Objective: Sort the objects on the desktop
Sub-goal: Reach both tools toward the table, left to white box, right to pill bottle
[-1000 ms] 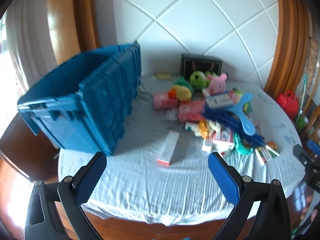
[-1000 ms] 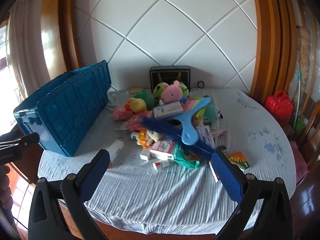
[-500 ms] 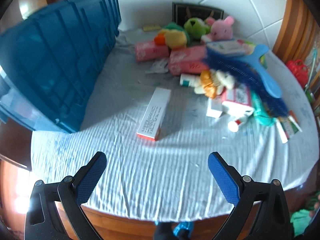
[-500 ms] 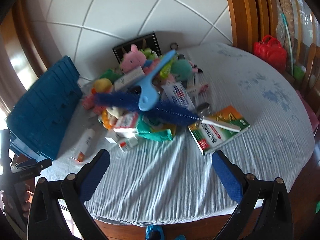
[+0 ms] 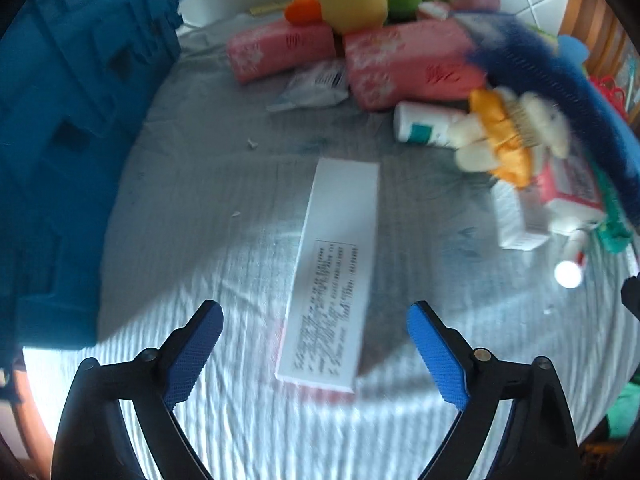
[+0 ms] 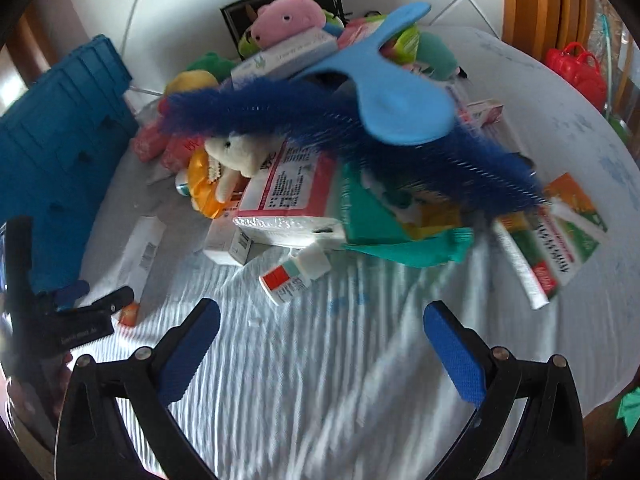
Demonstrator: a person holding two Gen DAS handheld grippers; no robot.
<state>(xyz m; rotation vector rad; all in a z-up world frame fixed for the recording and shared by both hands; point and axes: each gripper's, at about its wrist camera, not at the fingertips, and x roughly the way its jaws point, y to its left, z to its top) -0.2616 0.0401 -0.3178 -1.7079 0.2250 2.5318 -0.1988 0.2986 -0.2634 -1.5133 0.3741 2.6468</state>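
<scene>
A round table (image 5: 224,408) under a ribbed pale cloth stands against a white panelled wall, with a blue crate (image 5: 68,128) at its left edge and a heap of toys and packets toward the back and right. The left gripper (image 5: 314,330) has come much lower and closer than half a second ago: the long white box (image 5: 336,268), then well ahead of it, now lies between its spread, empty fingers (image 5: 196,350), its near end level with the fingertips; touching or not, I cannot tell. The box lies apart from the heap, near the table's front edge and beside the crate. The right gripper (image 6: 322,330) has also dropped toward the cloth, so the heap fills its view more than before; its fingers (image 6: 454,354) are spread wide and hold nothing. Just ahead of it a small white bottle (image 6: 294,274) with a red label lies on its side at the heap's front edge. Behind it sit a pink-edged carton (image 6: 288,200), a teal packet (image 6: 400,236) and a dark blue brush (image 6: 320,116) with a light blue handle across the top, a pink plush (image 6: 292,18) farthest back. Both views are blurred.
</scene>
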